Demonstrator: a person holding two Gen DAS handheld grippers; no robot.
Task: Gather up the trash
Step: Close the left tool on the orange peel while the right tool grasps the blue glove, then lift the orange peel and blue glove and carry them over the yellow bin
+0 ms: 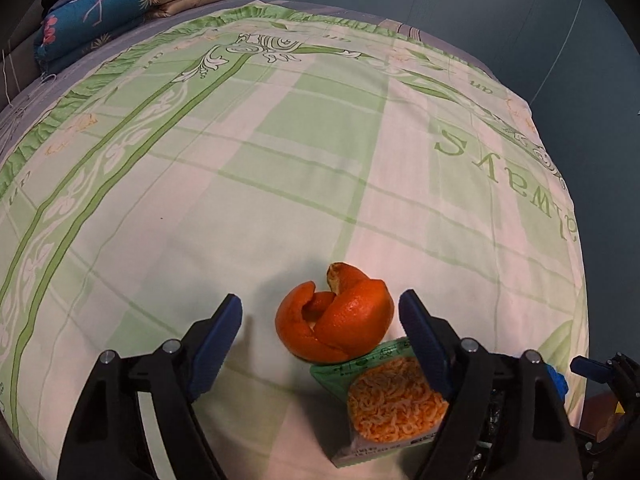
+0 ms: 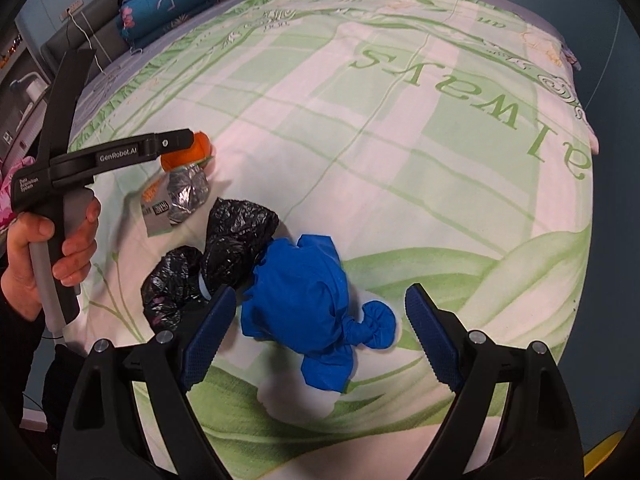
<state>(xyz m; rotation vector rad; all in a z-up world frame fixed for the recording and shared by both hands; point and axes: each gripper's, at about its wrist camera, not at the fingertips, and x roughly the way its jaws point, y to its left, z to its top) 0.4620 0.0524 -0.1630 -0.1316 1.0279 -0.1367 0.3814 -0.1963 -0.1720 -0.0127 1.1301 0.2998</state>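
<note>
Bed (image 1: 240, 184): green checked sheet covering it
Left gripper (image 1: 320, 320): jaws gaping around orange peel (image 1: 336, 320), not pinching
Right gripper (image 2: 320, 316): jaws hanging wide over blue glove (image 2: 304, 300), gripping nothing

The left tongs (image 1: 320, 328) point steeply downward with their blue pads (image 1: 216, 344) standing apart and nothing pressed between them. The right tongs (image 2: 316, 332) also tilt steeply down, jaws spread wide, pads (image 2: 208, 336) clear of any contact. In the right wrist view, the person's left hand (image 2: 44, 252) wraps around the handle of the left tongs, fingers curled at its grip.
</note>
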